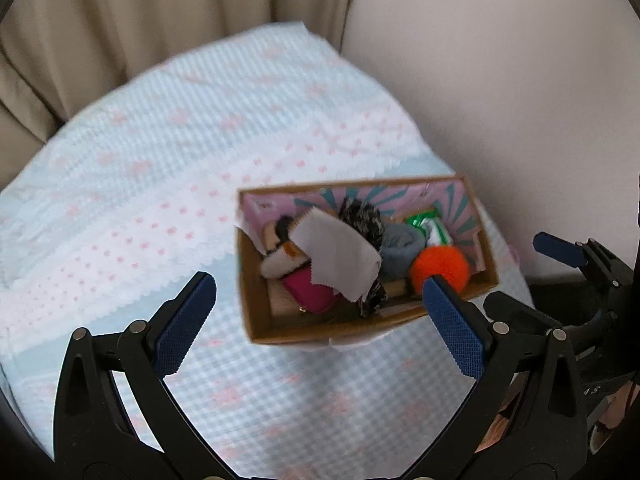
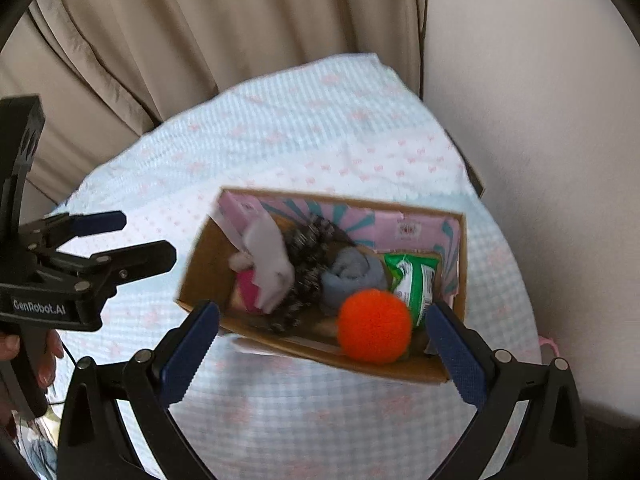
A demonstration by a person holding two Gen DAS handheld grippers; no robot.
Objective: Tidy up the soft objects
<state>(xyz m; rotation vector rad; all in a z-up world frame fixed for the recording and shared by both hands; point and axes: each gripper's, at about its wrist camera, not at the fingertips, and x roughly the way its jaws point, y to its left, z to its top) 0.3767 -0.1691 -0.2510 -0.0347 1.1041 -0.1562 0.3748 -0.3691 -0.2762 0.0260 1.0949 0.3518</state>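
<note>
I see one open cardboard box [image 1: 256, 304] sitting on a bed [image 1: 120, 184] covered in a pale blue checked spread with pink dots, close to the right-hand edge beside the wall [image 1: 520, 80]. The inside walls of the box are lined pink with teal rays. It is packed with soft things, and both views are blurred, so my count is rough.

I make out one bright orange pom-pom [image 2: 374, 326] at the near right corner, fuzzy and round. One grey rolled cloth [image 2: 348, 276] lies just beside it. One green and white packet [image 2: 414, 280] lies against the right end. One black and white speckled fabric [image 2: 308, 252] runs through the middle. One white cloth [image 1: 336, 258] with a pinked edge lies on top of the pile. One magenta piece [image 1: 308, 290] sits under it. One white, black and tan plush [image 1: 280, 256] is at the left end.

My left gripper [image 1: 316, 320] is spread wide with nothing between its blue pads [image 1: 186, 320]. It hovers over the bed just in front of the box. My right gripper [image 2: 324, 348] is also spread wide and holds nothing. It is above the near wall of the box, with the pom-pom between its fingers. Beige curtains [image 2: 200, 40] hang behind the bed.
</note>
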